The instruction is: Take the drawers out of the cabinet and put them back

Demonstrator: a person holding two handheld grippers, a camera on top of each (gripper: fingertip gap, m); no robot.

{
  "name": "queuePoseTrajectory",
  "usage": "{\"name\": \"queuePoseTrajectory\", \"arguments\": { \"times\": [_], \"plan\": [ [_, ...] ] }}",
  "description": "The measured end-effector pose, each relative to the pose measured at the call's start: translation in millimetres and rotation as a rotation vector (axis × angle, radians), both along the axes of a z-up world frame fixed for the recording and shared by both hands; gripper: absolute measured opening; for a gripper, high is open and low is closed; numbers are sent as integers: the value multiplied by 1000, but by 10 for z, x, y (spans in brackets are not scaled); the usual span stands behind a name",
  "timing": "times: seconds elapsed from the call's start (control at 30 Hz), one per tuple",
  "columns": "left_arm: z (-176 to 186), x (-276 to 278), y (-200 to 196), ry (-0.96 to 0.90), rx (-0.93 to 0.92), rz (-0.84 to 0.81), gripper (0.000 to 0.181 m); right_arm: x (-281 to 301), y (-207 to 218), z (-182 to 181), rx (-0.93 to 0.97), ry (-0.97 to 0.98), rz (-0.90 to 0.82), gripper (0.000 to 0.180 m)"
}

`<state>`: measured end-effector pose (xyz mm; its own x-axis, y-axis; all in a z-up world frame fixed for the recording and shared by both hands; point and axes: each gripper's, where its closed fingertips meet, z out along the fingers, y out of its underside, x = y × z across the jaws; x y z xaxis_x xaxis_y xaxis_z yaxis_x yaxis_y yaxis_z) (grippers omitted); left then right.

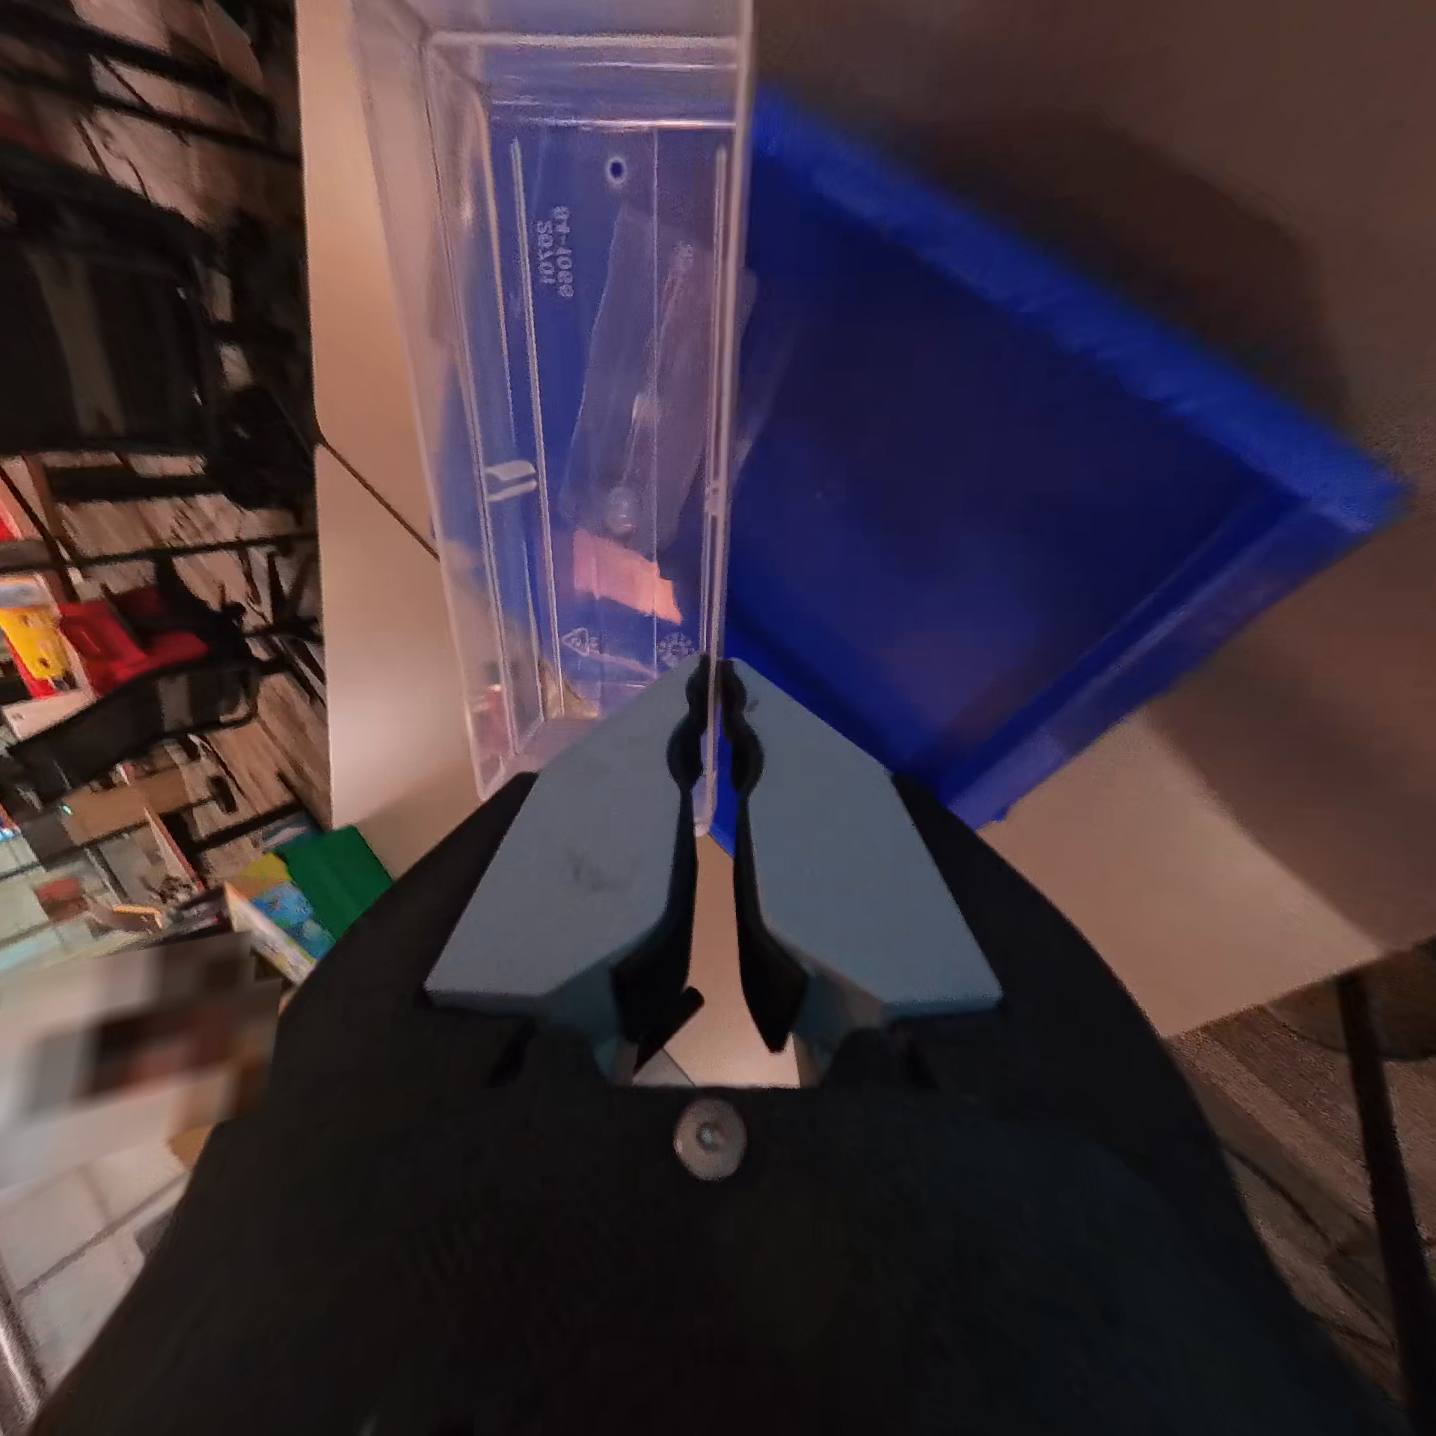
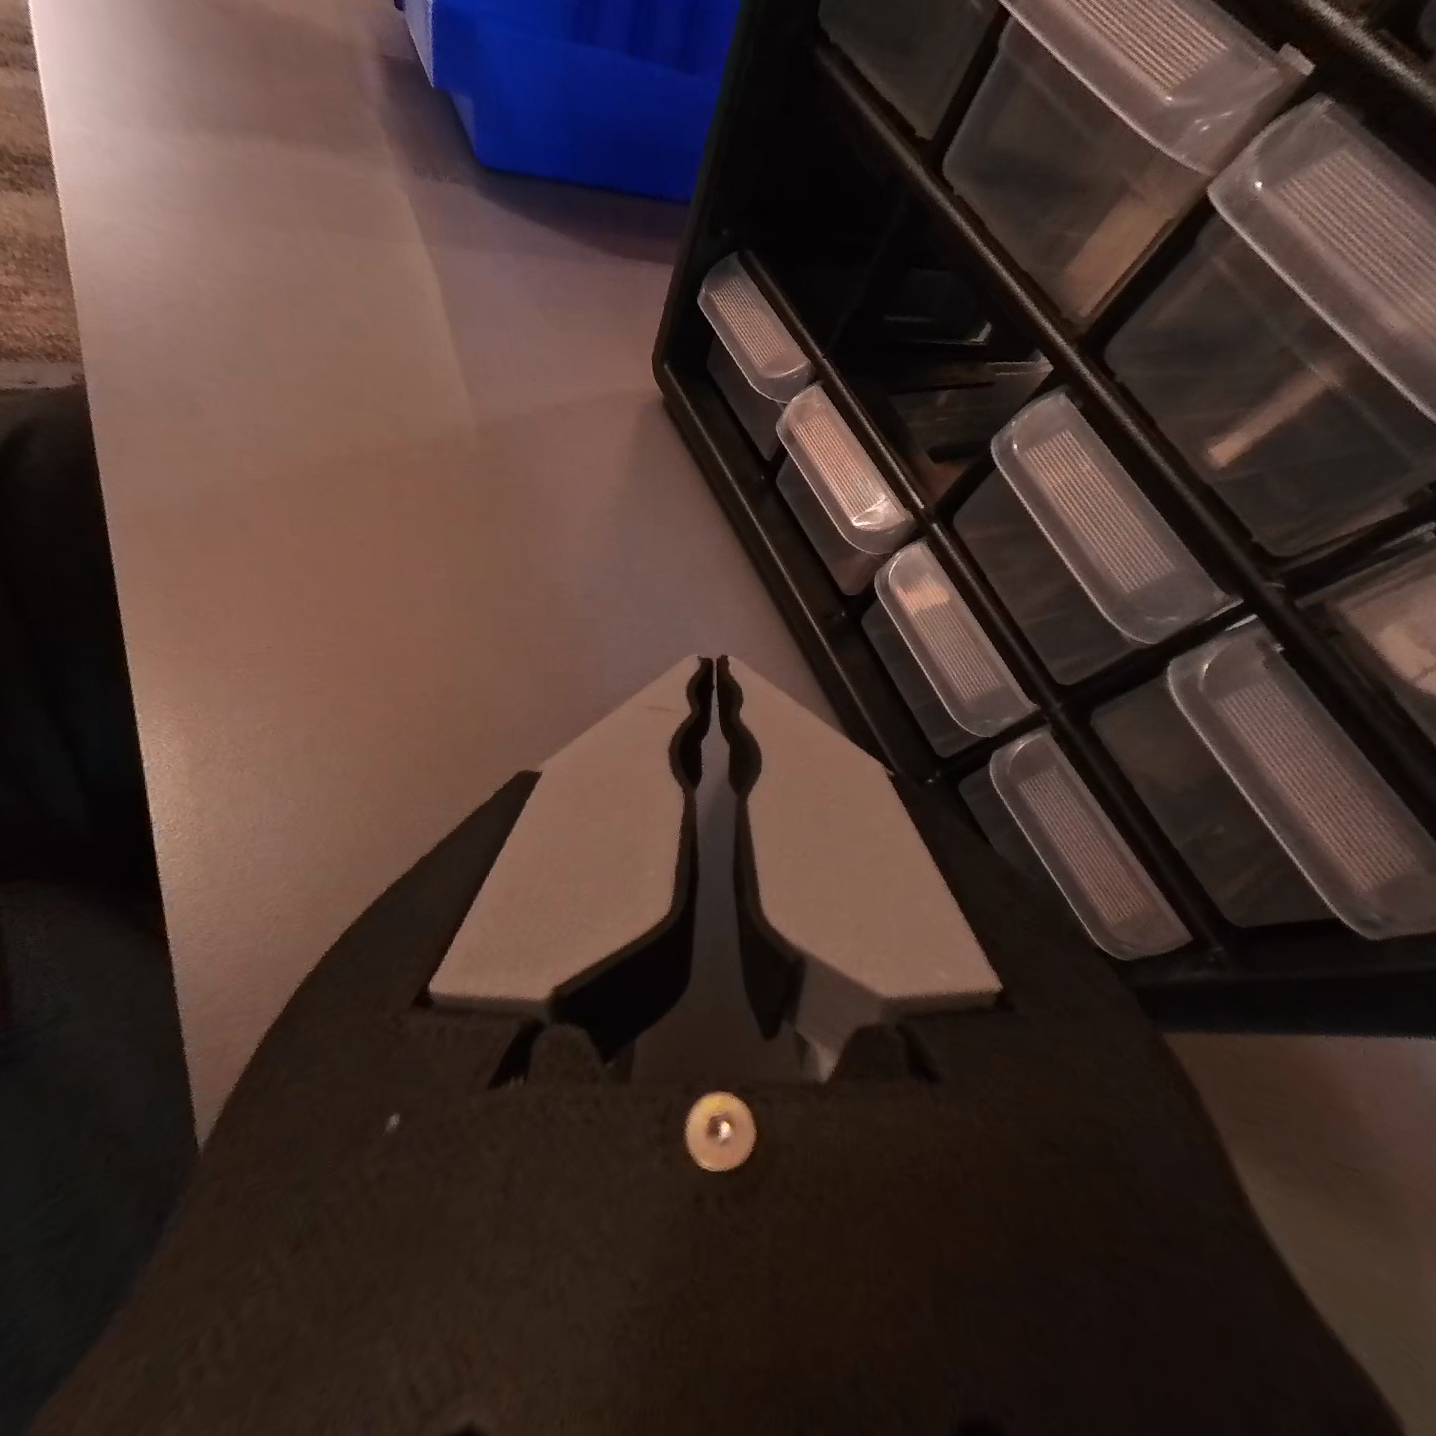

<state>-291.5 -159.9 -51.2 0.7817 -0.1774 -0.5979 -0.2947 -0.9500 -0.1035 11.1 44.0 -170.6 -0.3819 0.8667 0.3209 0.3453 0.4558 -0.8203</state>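
Left wrist view shows the left gripper [image 1: 713, 668] pinching one wall of a clear drawer [image 1: 575, 404], lifted above the blue bin [image 1: 1049, 497] on the table [image 1: 1165, 878]. Over on the right, the right gripper [image 2: 715, 667] hovers empty, jaws together, beside the black cabinet [image 2: 917, 746] with one slot vacant.

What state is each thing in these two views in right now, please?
Left tool: shut on the clear drawer's wall.
Clear drawer: out of the cabinet, held in the air, small items inside.
Right tool: shut, empty.
Cabinet: one slot empty, other visible drawers in.
Blue bin: empty as far as visible.
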Motion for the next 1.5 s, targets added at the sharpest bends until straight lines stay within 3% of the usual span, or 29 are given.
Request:
{"name": "queuePoseTrajectory", "arguments": {
  "times": [0.23,0.5,0.63,0.9,1.0,1.1,1.3,1.4,1.5],
  "plan": [
    [42,1273,226,-20,-36,-259,0,-8,53,16,4,12,-25,0],
    [-553,2161,10,-156,-232,-398,1,-9,63,41,-19,20,-26,0],
    [-794,2272,25,-218,-220,-382,0,-11,50,20,-3,12,-20,0],
    [-1324,2776,444,-445,-56,-354,1,2,24,0,-10,-5,-14,0],
    [-1449,2896,608,-414,-8,-336,4,-5,47,-15,-14,-17,-27,1],
    [-1479,3061,674,-426,-14,-357,15,-5,70,3,-20,-8,-38,1],
    [-1205,3109,664,-449,13,-398,47,7,100,62,-129,-11,-38,6],
    [-1220,2981,471,-458,-50,-385,38,8,100,66,-132,-9,-37,6],
    [-1359,2985,350,-468,-100,-372,44,2,93,38,-107,-19,-40,5]
  ]
}}
